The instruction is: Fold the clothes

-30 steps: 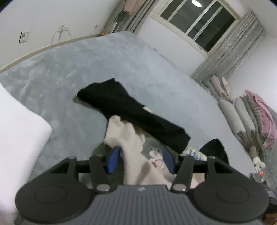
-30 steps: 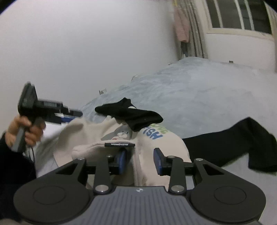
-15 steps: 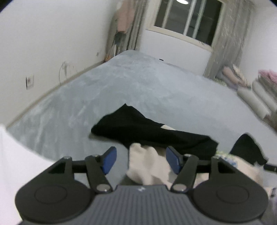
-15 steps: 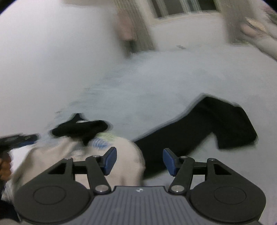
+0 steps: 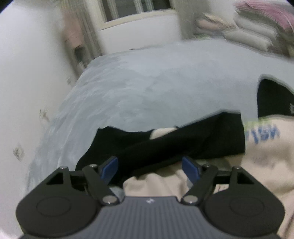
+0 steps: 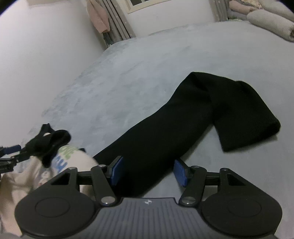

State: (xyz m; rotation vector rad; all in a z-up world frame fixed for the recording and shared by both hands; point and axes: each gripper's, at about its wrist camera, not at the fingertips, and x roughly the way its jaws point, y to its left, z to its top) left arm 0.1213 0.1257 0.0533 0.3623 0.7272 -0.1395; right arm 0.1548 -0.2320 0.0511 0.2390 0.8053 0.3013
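- Left wrist view: the whole surface was a big grey-blue fleecy blanket (image 5: 147,88) on a bed, running up to a white wall, with a window (image 5: 136,9) and curtain at the far end and stacked pillows (image 5: 244,35) off to the right, all quite blurry.
- The left gripper (image 5: 150,167) had its blue pads spread wide with nothing between them. A second ago it was clamped on the cream fabric, so it had let go.
- Just past its tips, a black garment (image 5: 174,145) lay across a cream sweatshirt (image 5: 262,158) with blue lettering, which bunched up right under the gripper.
- Right wrist view: same bed and wall, with a pinkish garment (image 6: 97,18) hanging by the curtain.
- The right gripper (image 6: 147,171) was also wide open and empty. It had been pinching the cream top earlier.
- A long black sleeve (image 6: 193,119) lay flat on the blanket, its near end between the open fingers.
- The cream sweatshirt sat far left, with the other gripper poking in at the edge.
- No containers anywhere.
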